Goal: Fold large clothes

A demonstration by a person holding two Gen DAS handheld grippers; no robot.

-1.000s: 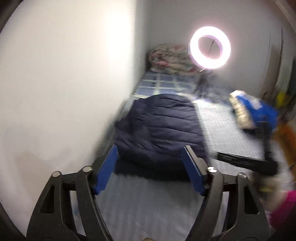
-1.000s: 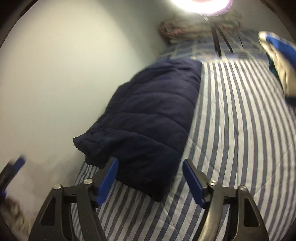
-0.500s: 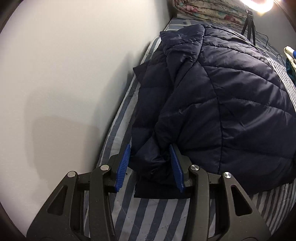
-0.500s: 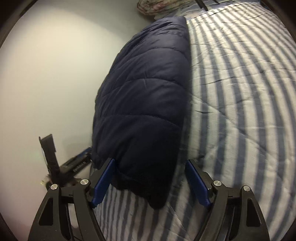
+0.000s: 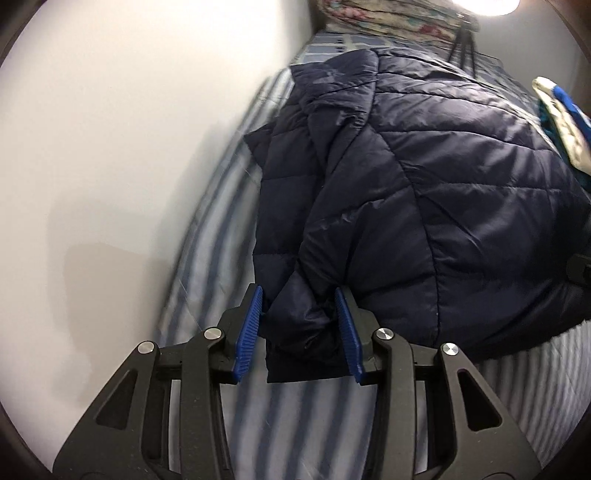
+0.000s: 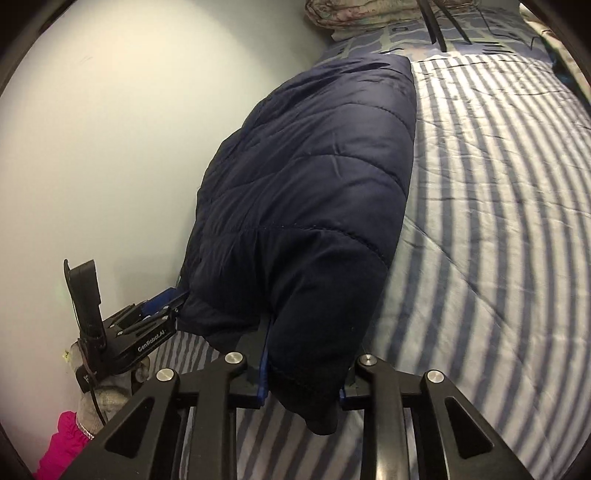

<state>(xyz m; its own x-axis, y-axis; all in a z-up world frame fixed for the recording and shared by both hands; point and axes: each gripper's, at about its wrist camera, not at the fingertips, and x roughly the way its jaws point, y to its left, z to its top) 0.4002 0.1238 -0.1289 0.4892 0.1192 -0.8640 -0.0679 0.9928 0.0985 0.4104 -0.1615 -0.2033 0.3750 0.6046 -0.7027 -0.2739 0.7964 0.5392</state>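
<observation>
A navy quilted puffer jacket [image 5: 424, 184] lies along the wall side of the striped bed [image 5: 295, 424]. My left gripper [image 5: 299, 321] is closing around a bunched sleeve end at the jacket's near left edge, and its blue pads [image 5: 343, 328] touch the fabric on both sides. In the right wrist view the jacket [image 6: 314, 166] bulges up, and my right gripper [image 6: 303, 373] is closing on its near corner, with the pads sunk into the fabric. The left gripper [image 6: 147, 325] also shows there, at the jacket's far-left edge by the wall.
A pale wall [image 5: 110, 147] runs close along the bed's left side. A folded floral quilt [image 6: 362, 14] and tripod legs [image 6: 436, 22] sit at the far end. A blue and white item [image 5: 561, 114] lies at the right. A gloved hand [image 6: 103, 391] and a pink sleeve [image 6: 62, 443] show at lower left.
The left gripper dropped from a high view of the bed to the jacket's near left edge and narrowed around bunched fabric. The right gripper's jaws closed in on the near corner.
</observation>
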